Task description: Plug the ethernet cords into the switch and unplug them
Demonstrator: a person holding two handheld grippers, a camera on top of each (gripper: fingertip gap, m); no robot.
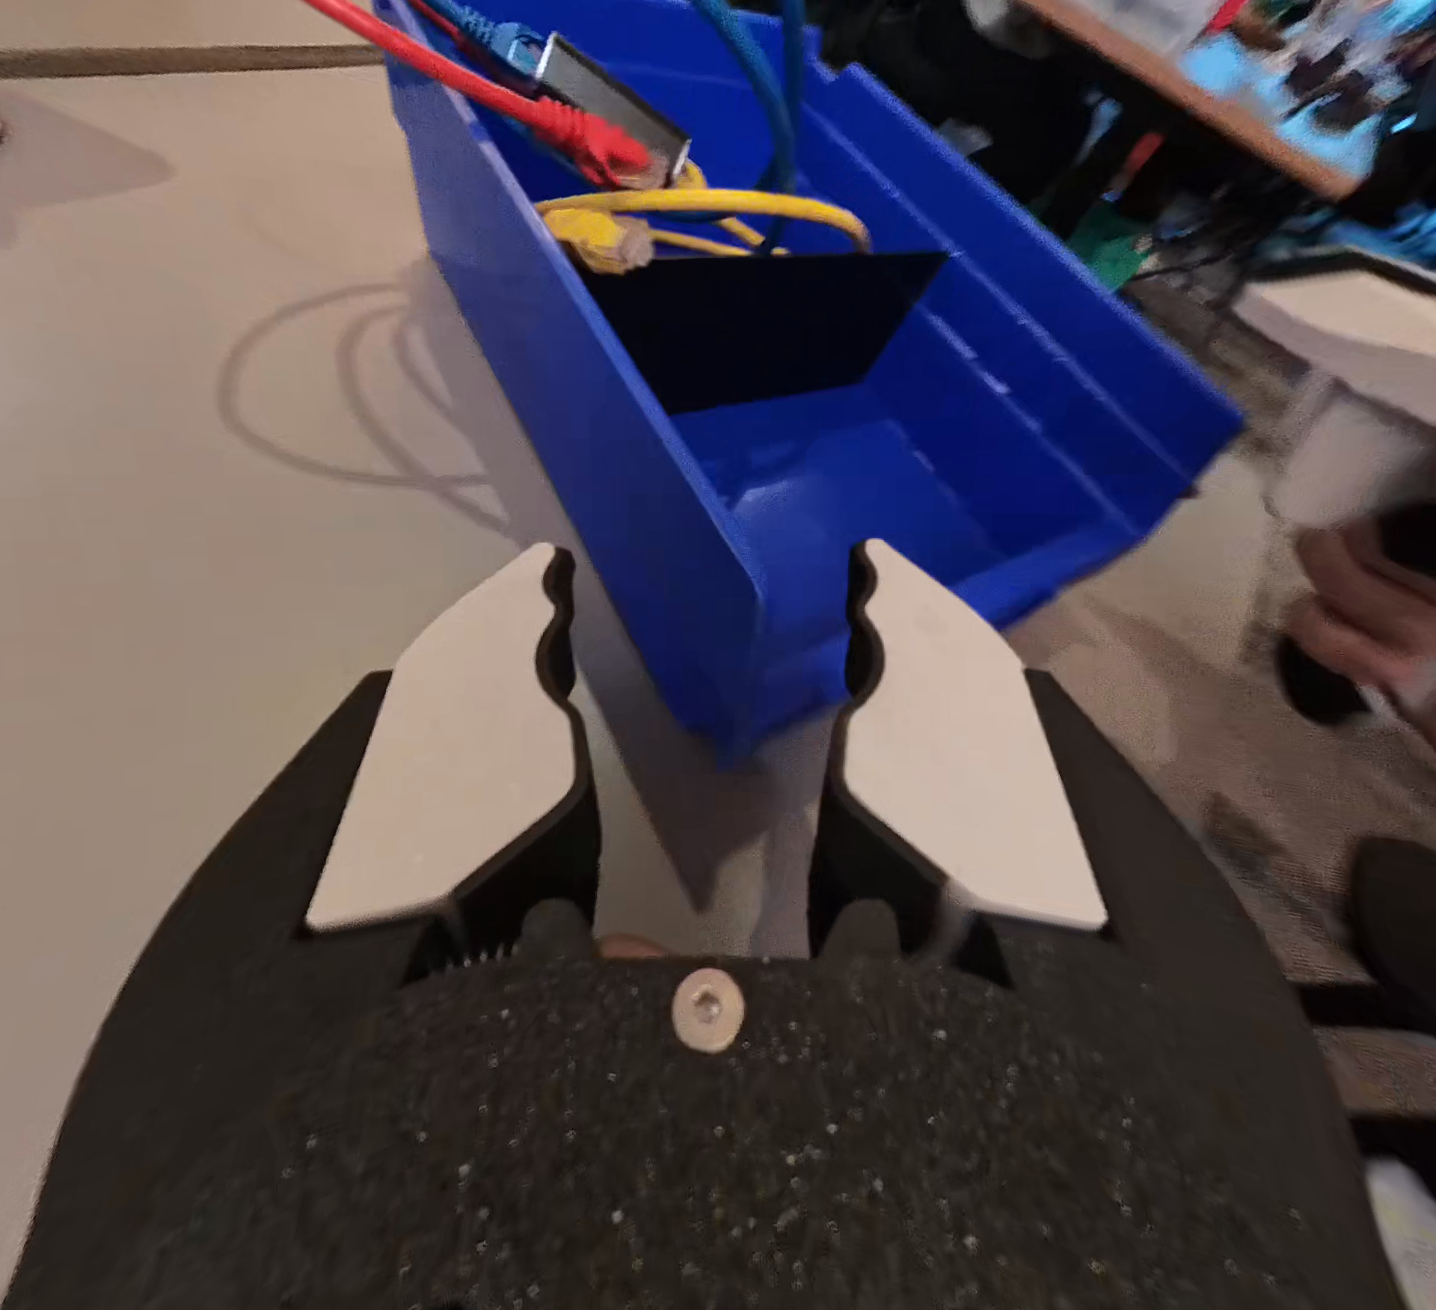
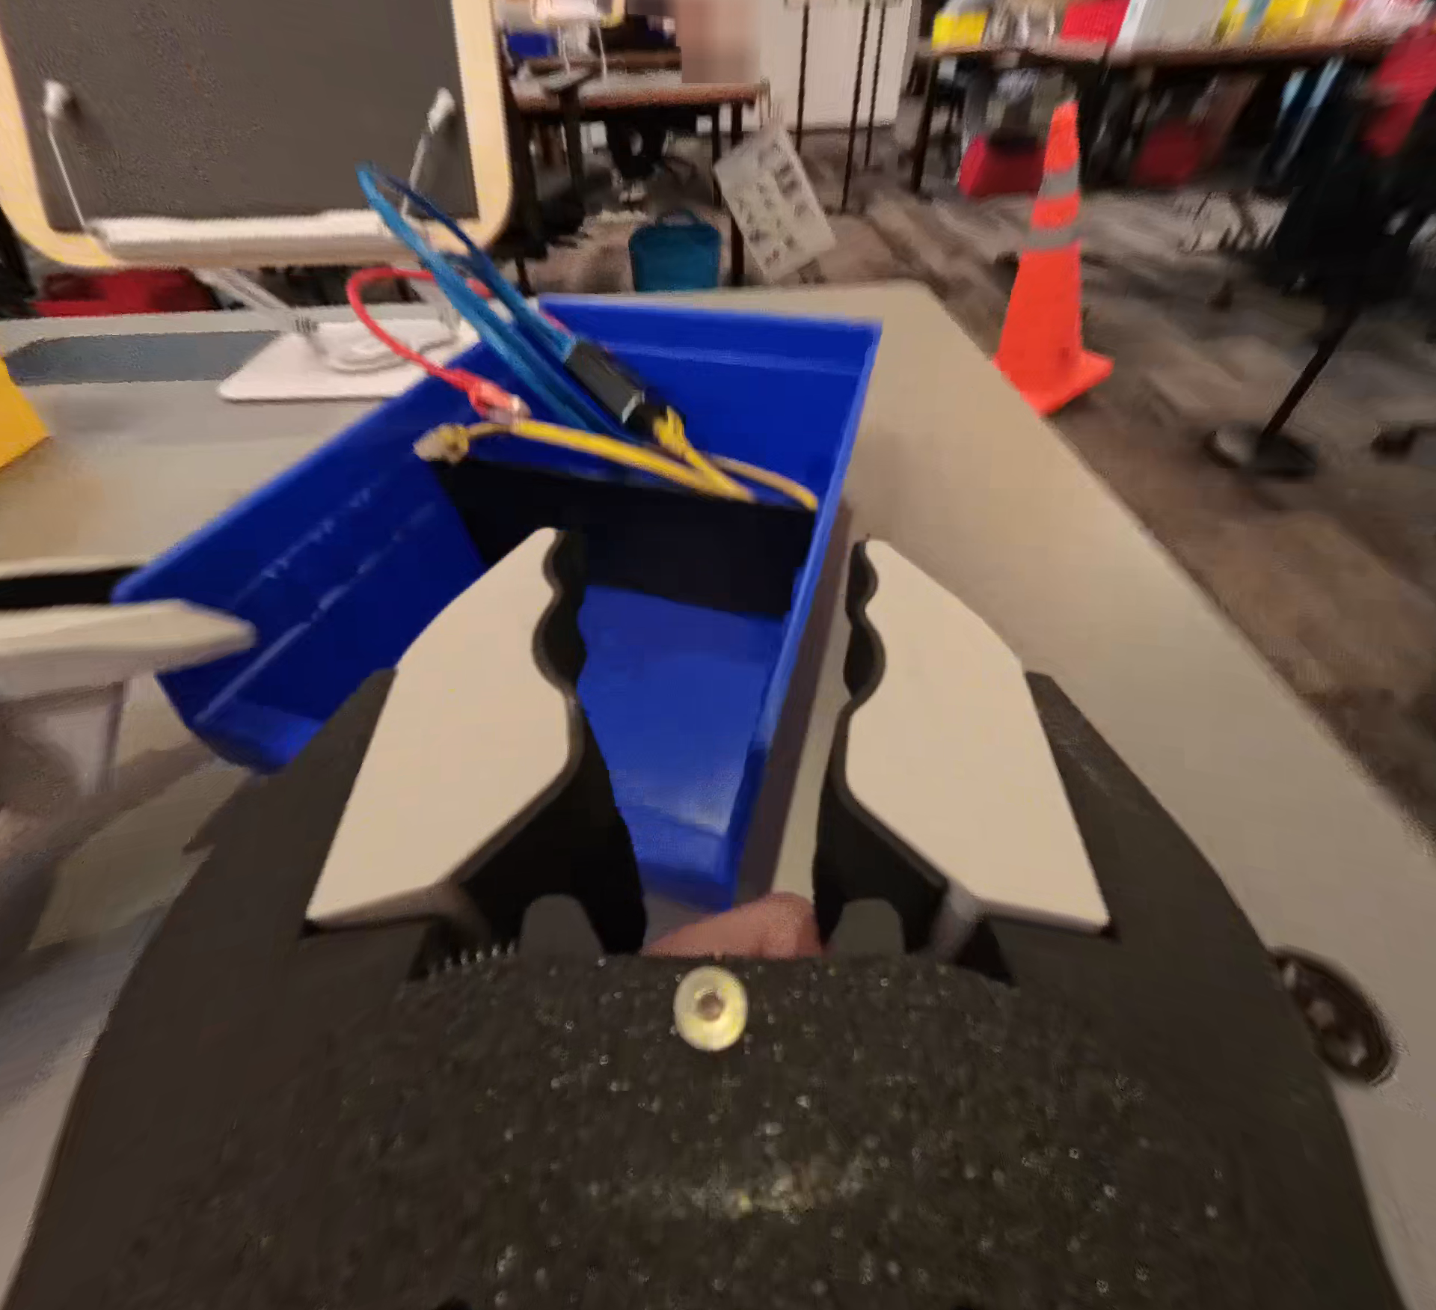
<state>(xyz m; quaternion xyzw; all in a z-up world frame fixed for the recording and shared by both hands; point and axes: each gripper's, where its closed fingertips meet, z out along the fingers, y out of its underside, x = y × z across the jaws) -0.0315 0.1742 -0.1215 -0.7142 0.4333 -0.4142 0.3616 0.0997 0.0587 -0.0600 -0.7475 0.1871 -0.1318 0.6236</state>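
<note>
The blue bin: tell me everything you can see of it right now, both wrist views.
The blue bin is a long, open-topped box of glossy hard plastic, standing on the pale table near its edge. A dark divider panel splits it crosswise. The near compartment looks empty. The far one holds the switch, propped at a slant, with red, blue and yellow cords. Both tongs, left and right, are open, each straddling a side wall near the bin's front corners; contact is unclear.

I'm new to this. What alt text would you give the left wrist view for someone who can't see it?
An open gripper points at the near corner of a blue bin on a pale table. In the bin's far end, behind a dark divider, a small metal switch lies among red, blue and yellow cords.
</note>
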